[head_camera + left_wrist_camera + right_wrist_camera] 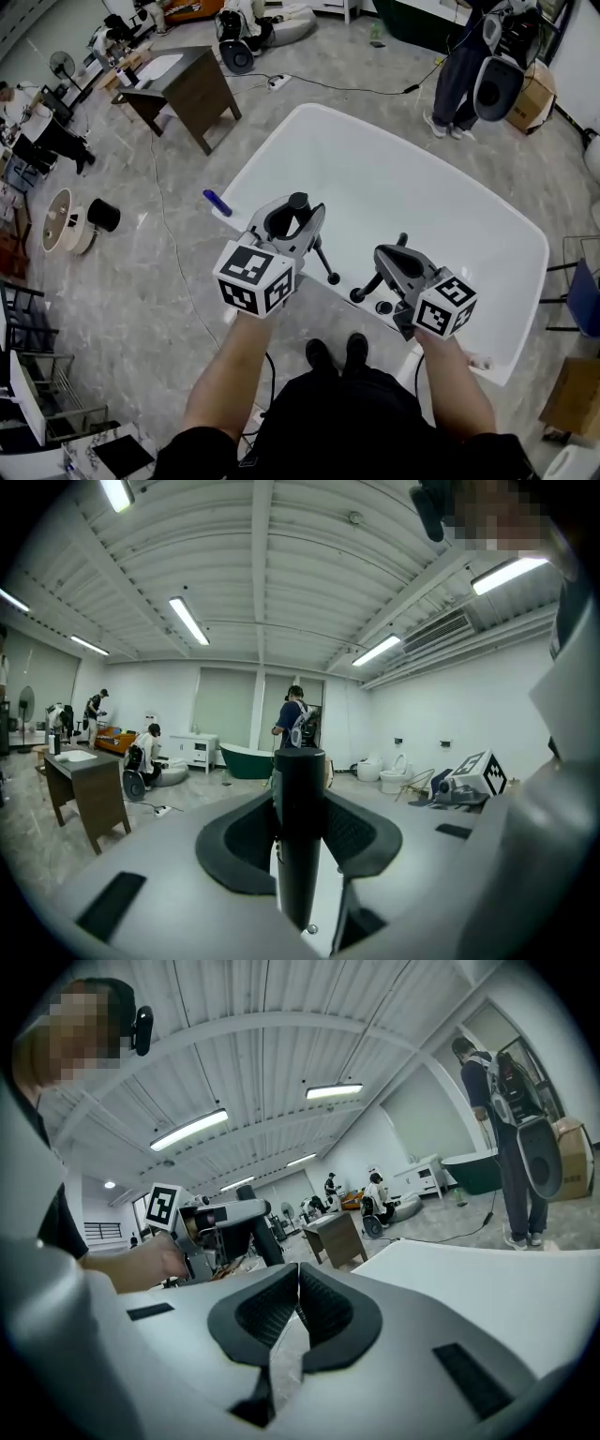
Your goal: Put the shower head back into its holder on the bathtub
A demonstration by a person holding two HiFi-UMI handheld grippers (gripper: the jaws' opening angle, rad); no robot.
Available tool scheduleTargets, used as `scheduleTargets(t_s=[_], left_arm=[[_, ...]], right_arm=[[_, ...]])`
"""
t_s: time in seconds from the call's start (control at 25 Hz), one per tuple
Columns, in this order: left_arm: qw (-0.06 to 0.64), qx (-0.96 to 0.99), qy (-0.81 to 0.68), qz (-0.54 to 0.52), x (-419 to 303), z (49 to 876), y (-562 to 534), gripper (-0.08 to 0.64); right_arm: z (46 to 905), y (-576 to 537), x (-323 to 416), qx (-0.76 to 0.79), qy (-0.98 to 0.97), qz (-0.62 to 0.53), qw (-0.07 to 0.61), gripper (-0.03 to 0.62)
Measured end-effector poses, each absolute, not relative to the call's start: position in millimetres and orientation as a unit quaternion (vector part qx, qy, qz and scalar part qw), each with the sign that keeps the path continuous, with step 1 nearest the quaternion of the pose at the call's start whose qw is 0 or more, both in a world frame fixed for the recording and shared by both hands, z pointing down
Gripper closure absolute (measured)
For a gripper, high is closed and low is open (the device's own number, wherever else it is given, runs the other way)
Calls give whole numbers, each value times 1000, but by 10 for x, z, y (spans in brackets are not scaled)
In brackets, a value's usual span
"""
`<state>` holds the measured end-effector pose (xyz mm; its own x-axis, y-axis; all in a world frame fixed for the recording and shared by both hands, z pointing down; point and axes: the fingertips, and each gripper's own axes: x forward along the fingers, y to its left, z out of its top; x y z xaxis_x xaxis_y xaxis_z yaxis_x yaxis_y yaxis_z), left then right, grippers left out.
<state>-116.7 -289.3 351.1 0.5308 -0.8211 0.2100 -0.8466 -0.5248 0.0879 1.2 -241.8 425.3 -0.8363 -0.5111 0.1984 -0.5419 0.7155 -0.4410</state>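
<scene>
The black shower head handle stands upright between the pads of my left gripper, which is shut on it over the near left part of the white bathtub. In the left gripper view the handle fills the gap between both pads, and its lower end is hidden. Black tap fittings sit on the tub's near rim, just right of and below the left gripper. My right gripper hovers above those fittings with its jaws shut and nothing between them. The right gripper view also catches the left gripper off to the left.
A small blue object lies on the tub's left rim. A dark wooden table stands beyond the tub at the left. A person stands past its far right end. A cable runs across the floor. My shoes touch the tub's near side.
</scene>
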Motion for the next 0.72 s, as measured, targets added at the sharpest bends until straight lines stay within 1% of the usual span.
scheduleTargets(t_s=[0.36,0.72], left_arm=[[138,867,-466,111,-897,4195,-2962,420],[172,859,-459,146,-731,4703,-2958,420]], right_arm=[[4550,-2334,273,300,-913,273,46,571],[4682,-2292,353,301,-907,288,56,571]])
